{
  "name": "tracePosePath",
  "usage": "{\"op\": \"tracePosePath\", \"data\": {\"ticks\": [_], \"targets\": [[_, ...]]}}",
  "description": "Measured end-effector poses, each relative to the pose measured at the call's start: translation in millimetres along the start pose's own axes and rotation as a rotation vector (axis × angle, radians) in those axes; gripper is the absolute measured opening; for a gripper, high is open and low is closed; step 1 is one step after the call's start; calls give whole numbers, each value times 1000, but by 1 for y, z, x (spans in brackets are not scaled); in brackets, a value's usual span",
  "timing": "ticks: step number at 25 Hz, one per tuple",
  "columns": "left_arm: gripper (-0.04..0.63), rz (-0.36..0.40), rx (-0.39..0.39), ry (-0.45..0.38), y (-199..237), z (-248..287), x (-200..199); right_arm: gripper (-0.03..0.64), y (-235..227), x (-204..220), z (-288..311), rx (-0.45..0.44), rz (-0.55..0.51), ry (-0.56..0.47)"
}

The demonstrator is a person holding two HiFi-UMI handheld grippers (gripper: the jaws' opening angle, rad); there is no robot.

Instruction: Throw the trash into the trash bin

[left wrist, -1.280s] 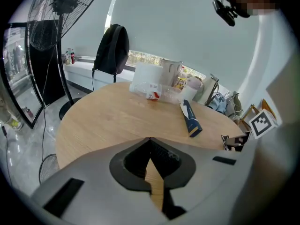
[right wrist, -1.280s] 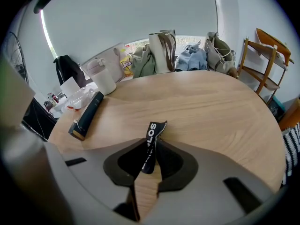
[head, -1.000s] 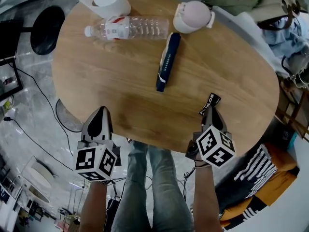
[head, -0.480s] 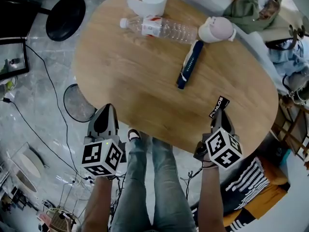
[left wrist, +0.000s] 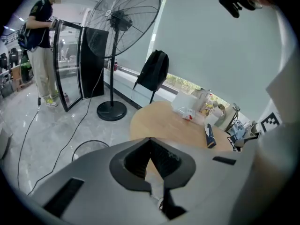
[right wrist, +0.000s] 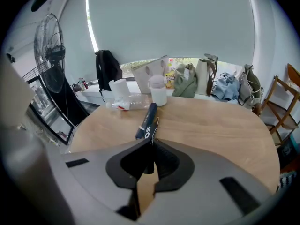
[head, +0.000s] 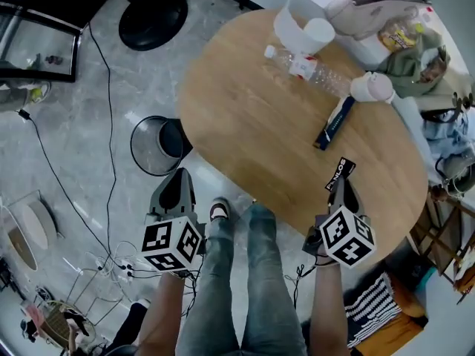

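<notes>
Head view: the right gripper is clamped on a small black wrapper with white lettering. The wrapper stands up out of the jaw tips, above the near edge of the oval wooden counter. The right gripper view confirms this: the jaws are closed on the wrapper's lower end and the printed part sticks up past the tips.

The left gripper hangs over the floor, off the counter's edge. In the left gripper view its jaws meet at the tips with nothing between them.

The trash bin (a round wire-mesh type) stands on the grey floor just beside the counter's left edge, partly under it. It is near the left gripper and well apart from the right one.

Remaining on the counter, at the far end:
- a clear plastic bottle, lying on its side
- a white paper cup, upright
- a pale lidded mug
- a long dark blue packet, lying flat just beside the mug
</notes>
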State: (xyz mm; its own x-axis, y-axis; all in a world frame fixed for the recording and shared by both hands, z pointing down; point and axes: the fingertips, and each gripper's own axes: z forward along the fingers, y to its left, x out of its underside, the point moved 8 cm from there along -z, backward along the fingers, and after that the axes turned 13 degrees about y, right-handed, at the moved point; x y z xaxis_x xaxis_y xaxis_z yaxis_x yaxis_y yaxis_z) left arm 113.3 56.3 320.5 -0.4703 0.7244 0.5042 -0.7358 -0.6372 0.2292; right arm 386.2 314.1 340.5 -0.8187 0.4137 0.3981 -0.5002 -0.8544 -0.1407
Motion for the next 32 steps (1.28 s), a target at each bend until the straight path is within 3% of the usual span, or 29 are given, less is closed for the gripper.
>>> {"op": "tracePosePath", "data": {"ticks": [5,17,26,32], "targets": [[9,-72,-50,-27,45,-32,19,21,56,7,-4,-68,-78,0],[9,-313,-183,-88,154,-95,93,21,208,49,0,-219,-376,31],[9,-524,-293,-139,216,-133,153,21,309,98,1,-331,-613,79],[9,-629,-349,-173,238,-144,183,21,354,122,11,-379,-742,109]]}}
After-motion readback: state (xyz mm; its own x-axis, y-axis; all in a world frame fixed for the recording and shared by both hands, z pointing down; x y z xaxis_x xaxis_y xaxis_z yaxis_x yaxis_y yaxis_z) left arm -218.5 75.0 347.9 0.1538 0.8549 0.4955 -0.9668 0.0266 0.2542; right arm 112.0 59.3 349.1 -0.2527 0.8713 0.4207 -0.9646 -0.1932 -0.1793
